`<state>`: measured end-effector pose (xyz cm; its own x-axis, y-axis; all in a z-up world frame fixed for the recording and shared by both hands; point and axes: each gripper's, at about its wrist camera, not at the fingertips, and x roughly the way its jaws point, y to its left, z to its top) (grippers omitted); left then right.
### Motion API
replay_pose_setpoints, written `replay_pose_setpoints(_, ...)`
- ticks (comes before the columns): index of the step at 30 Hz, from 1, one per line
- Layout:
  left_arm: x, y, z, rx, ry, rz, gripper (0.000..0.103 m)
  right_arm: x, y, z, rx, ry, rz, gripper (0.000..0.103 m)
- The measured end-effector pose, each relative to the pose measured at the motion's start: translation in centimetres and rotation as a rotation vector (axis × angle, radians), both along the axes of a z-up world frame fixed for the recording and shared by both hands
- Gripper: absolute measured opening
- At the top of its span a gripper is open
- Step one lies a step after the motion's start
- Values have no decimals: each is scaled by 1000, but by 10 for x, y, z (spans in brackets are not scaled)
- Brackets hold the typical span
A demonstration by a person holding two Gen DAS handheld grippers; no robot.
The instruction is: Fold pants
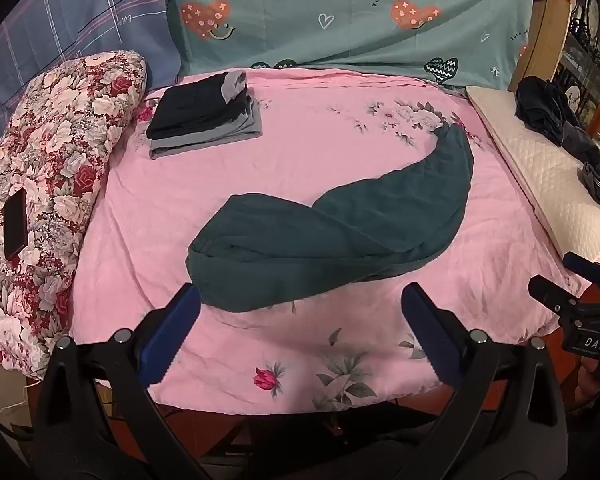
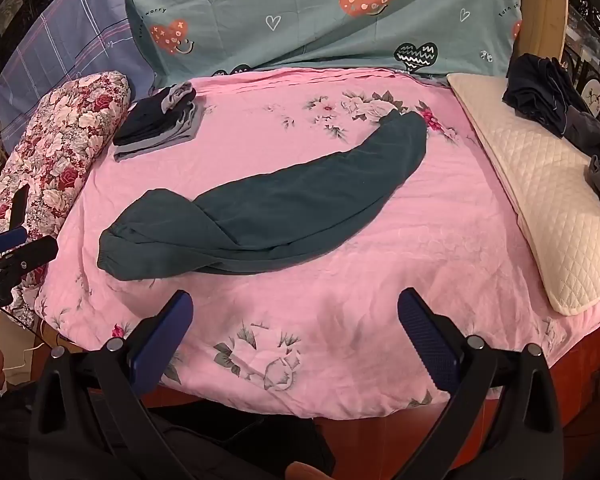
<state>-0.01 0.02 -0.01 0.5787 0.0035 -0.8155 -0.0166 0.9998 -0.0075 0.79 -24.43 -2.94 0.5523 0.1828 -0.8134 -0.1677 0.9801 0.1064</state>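
At the far left of the frame, a dark phone (image 1: 15,224) lies on the flowered quilt (image 1: 56,184); a careless sweep of fabric that way could knock it off. Next, upper left, sits a stack of folded clothes (image 1: 204,120), dark pieces over grey, the top roll looking loose enough to tip if bumped. In the middle, the dark green pants (image 1: 324,236) lie on the pink sheet (image 1: 300,360), legs laid together and curving toward the upper right, the waist end bunched at centre left. The left gripper (image 1: 300,332) hovers just short of that bunched end, jaws released and empty; a pinch there might catch only one layer, or the sheet too. The right gripper (image 2: 296,332) hangs likewise spread with nothing in it. At right, a cream pillow (image 2: 540,200) carries a heap of unfolded dark garments (image 2: 548,96). No containers show anywhere.
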Motion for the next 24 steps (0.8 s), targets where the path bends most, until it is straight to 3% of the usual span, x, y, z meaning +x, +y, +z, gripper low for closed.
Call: replay_pose_setpoints(24, 6, 4, -2, -15, 20, 11, 101, 4, -1, -2, 3, 6, 5, 102)
